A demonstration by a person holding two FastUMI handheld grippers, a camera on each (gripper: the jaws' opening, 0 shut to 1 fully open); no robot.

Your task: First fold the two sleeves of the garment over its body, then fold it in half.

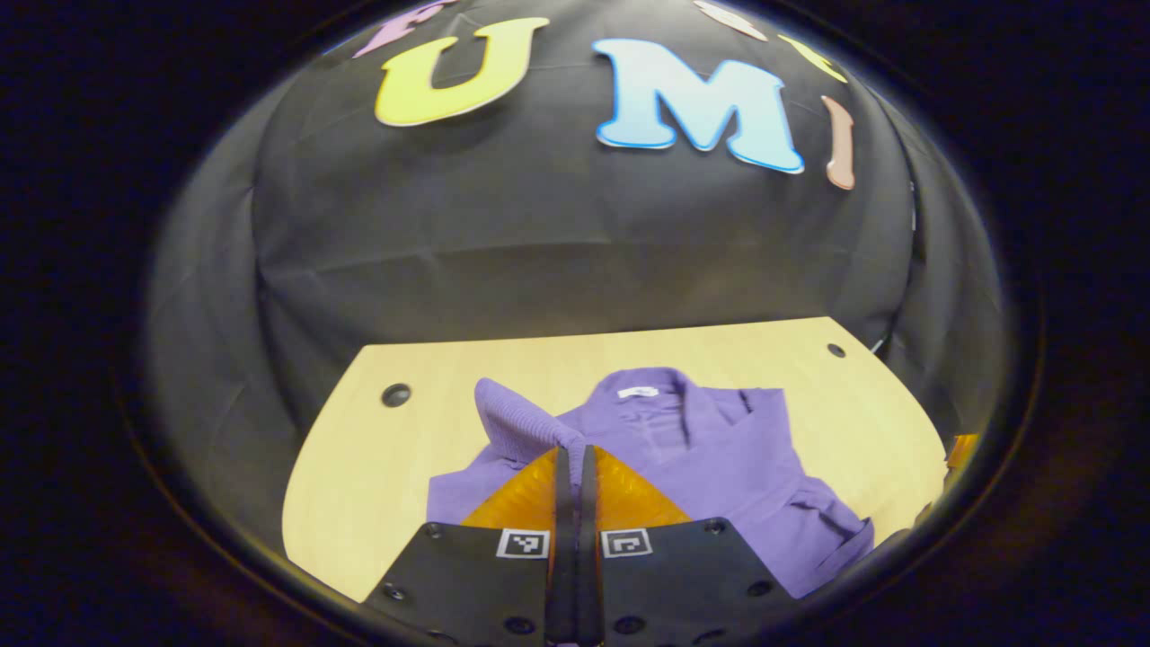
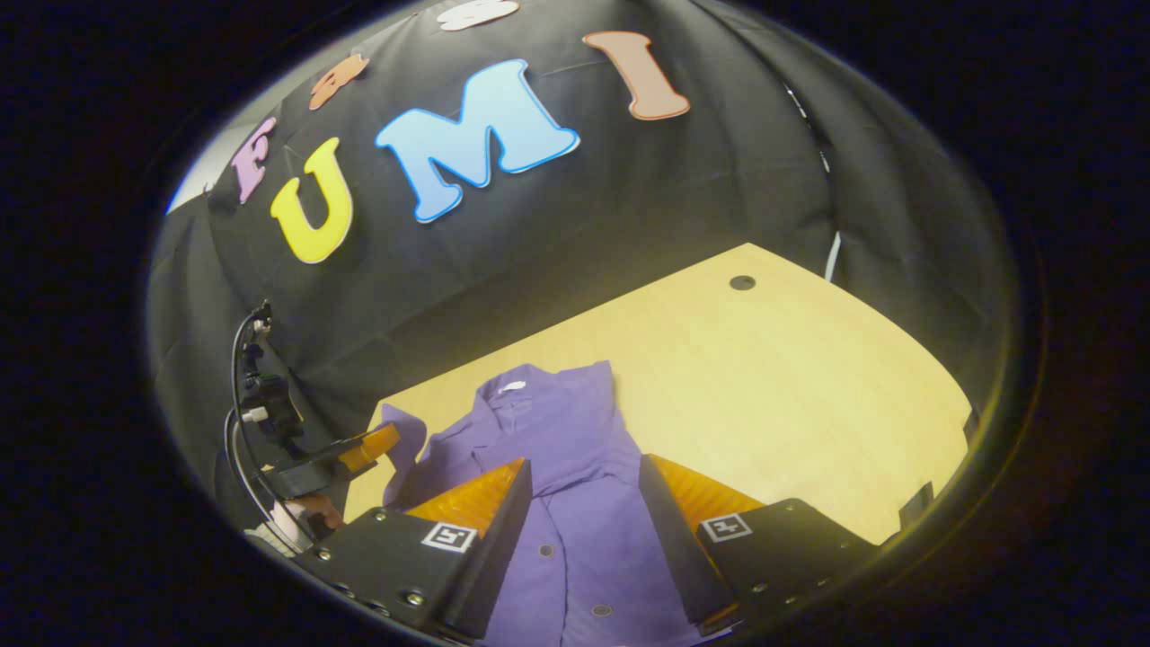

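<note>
Just ahead of the left gripper (image 1: 575, 467), a purple sleeve (image 1: 518, 422) is rising from its tips, the jaws closed together and pinching the cuff end. Beyond and to the right of those jaws the shirt (image 1: 719, 449) is lying collar-away on the bench (image 1: 359, 467), its other sleeve already appearing to rest across the body, bunched near the hem. In the right gripper view, the right gripper (image 2: 584, 503) is hovering with its jaws wide apart over the buttoned front, gripping nothing, while the left gripper (image 2: 359, 449) is showing off to its left beside the shirt's shoulder.

By my judgement the step in hand is carrying this sleeve over the body. To do it well, the left jaws should be keeping a firm pinch and travelling low in an arc toward the placket, so the fold line is forming at the shoulder seam rather than dragging the whole shirt. The right jaws could be pressing the chest down as an anchor. Releasing only once the cuff is lying flat should be avoiding a twisted, ridged sleeve.
</note>
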